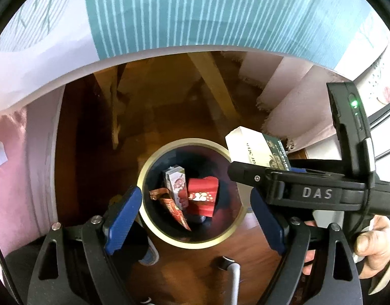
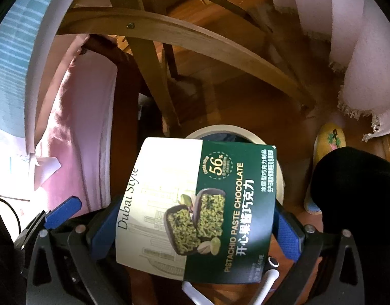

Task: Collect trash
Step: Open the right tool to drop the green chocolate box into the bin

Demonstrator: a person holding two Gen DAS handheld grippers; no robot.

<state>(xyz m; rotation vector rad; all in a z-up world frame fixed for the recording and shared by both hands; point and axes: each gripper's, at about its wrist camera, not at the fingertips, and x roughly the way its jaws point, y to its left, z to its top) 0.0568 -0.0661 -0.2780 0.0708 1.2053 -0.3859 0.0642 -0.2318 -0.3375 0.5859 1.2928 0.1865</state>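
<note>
Left wrist view shows my left claw (image 1: 196, 216) spread wide with nothing between its blue pads, hanging over the round trash bin (image 1: 154, 231) on the wooden floor (image 1: 93, 132), where a red box (image 1: 203, 198) and other wrappers lie. My right claw (image 2: 195, 225) pinches the pistachio chocolate box (image 2: 195, 211) by its sides, just above the bin's rim.

Striped tablecloth (image 1: 195, 12), wooden chair frame (image 2: 169, 35) (pale)
</note>
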